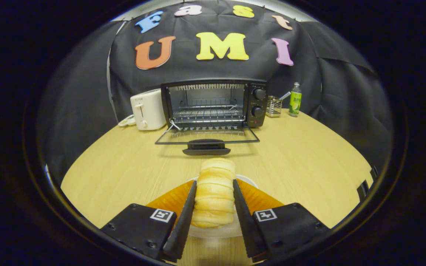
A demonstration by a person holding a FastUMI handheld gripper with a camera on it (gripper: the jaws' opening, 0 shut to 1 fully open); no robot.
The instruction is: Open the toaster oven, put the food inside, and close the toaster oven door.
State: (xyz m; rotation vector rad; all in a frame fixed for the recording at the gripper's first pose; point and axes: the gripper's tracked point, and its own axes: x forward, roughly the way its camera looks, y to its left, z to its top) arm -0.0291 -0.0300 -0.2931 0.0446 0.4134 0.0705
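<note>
**Me:** My claw (215, 199) is closed most of the way around the bread roll (215, 192), one finger along each flank. Both look to be touching it, so I judge I have a grip. The roll lies on a white plate (248, 181), itself on an orange mat (168, 199).

**Partner:** What worries you?

**Me:** The roll is soft and ridged. Squeeze harder and it crushes; go slack and it slips out on the way across the surface (124, 162).

**Partner:** And further on?

**Me:** The toaster oven (213, 103) is open, its door (207, 136) lying flat with the handle (206, 147) towards me. Coming in low, I could knock that handle, or catch the rack (207, 112) inside.
</note>
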